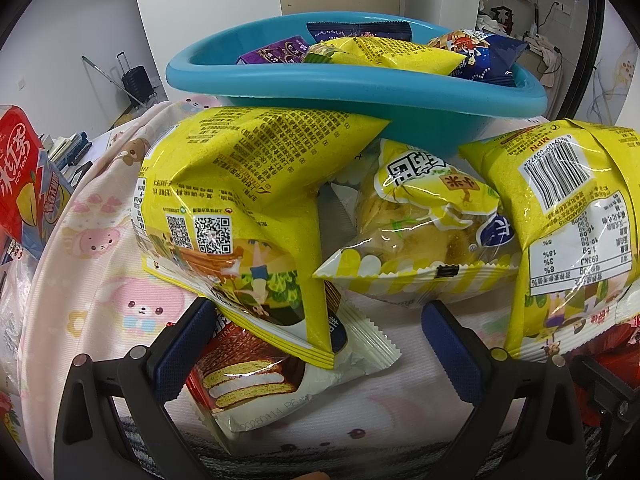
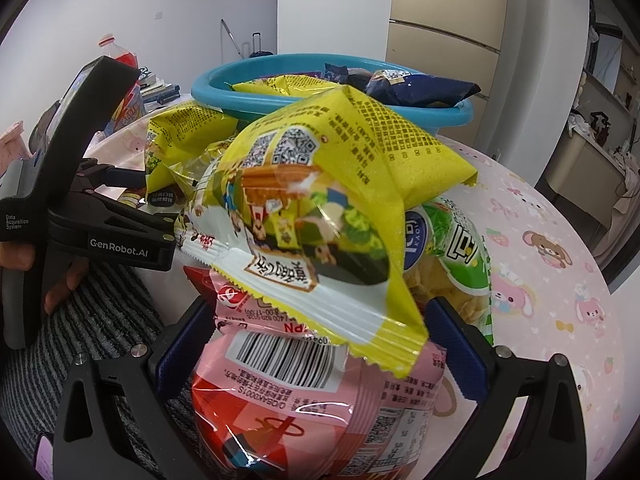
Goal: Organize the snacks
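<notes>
Snack packets lie heaped on a pink cartoon tablecloth before a blue basin holding several packets. In the left wrist view my left gripper is open. A chocolate pie packet lies between its fingers, under the corner of a big yellow bag. A small yellow rice-cracker bag and another yellow bag lie to the right. In the right wrist view my right gripper is open, its fingers either side of a pink-red bag. A yellow bag rests on top of it.
A red iced-tea carton stands at the far left. A green-labelled bag lies behind the right finger. A hand holds the left gripper at the left. The basin sits behind the heap; bare tablecloth lies right.
</notes>
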